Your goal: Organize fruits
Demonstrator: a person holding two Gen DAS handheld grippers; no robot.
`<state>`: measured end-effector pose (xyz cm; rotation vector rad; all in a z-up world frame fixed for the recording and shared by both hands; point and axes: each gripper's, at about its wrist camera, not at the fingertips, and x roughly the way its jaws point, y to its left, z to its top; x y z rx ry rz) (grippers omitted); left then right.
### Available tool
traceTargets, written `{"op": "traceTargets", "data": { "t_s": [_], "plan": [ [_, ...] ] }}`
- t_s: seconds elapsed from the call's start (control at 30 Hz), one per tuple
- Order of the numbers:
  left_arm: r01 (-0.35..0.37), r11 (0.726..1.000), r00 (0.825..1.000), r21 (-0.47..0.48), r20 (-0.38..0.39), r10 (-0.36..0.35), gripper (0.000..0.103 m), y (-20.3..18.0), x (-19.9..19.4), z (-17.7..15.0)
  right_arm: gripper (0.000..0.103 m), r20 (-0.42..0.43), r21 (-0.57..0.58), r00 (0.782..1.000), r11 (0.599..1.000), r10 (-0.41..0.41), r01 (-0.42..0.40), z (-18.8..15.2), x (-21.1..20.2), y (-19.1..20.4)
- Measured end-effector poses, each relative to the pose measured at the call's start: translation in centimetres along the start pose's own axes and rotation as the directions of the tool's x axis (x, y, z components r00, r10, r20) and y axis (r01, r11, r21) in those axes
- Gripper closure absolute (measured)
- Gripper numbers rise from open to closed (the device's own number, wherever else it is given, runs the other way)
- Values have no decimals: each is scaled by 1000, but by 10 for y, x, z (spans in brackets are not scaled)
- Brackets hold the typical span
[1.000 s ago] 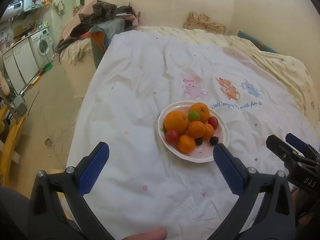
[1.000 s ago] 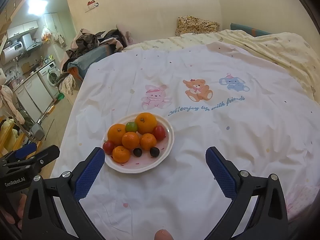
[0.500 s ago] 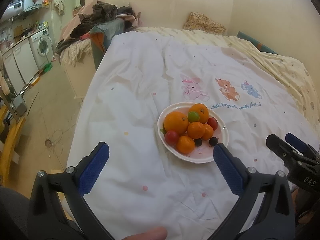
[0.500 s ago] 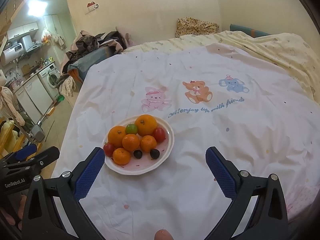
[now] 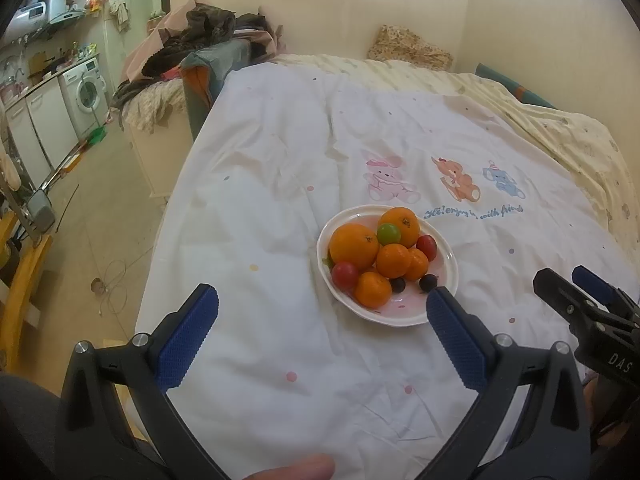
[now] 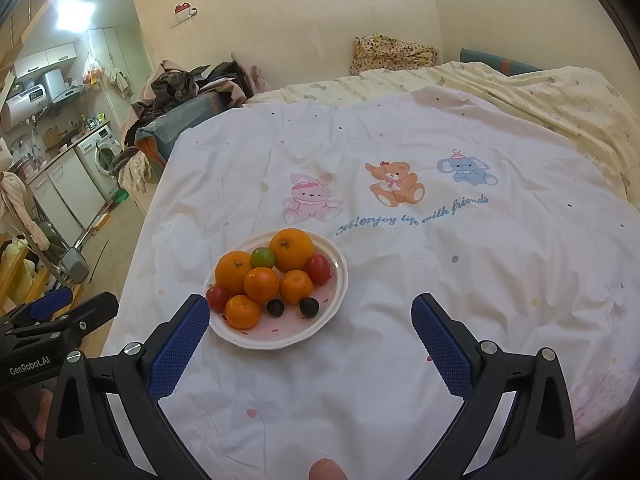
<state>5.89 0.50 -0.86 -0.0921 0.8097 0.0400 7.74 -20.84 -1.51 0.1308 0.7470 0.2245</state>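
A white plate (image 5: 450, 266) (image 6: 338, 280) sits on the white bedsheet (image 5: 280, 208) (image 6: 460, 280). It holds several oranges (image 5: 354, 246) (image 6: 291, 249), two red tomatoes (image 5: 345, 274) (image 6: 319, 269), one green fruit (image 5: 388, 234) (image 6: 262, 257) and two dark grapes (image 5: 428, 282) (image 6: 309, 306). My left gripper (image 5: 322, 334) hovers open just short of the plate, with nothing between its blue pads. My right gripper (image 6: 310, 342) is open too, its left pad beside the plate's near left rim. Each gripper shows at the edge of the other's view.
The sheet carries a printed rabbit, bear and elephant (image 6: 466, 168) beyond the plate. A yellowish quilt (image 6: 560, 100) covers the bed's right side. Piled clothes (image 5: 208, 36) lie at the far left corner. Past the bed's left edge are bare floor and a washing machine (image 5: 90, 94).
Both views have crept slightly forward and down toward the plate. The fruit has not moved and both grippers stay open.
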Motion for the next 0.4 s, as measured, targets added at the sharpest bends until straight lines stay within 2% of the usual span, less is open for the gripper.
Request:
{"op": "traceTargets", "data": {
  "t_s": [0.4],
  "plan": [
    [5, 1000, 1000, 7, 4, -5, 0, -2, -1, -3, 0, -4, 2, 1000, 1000, 3, -3, -1, 1, 0]
  ]
}}
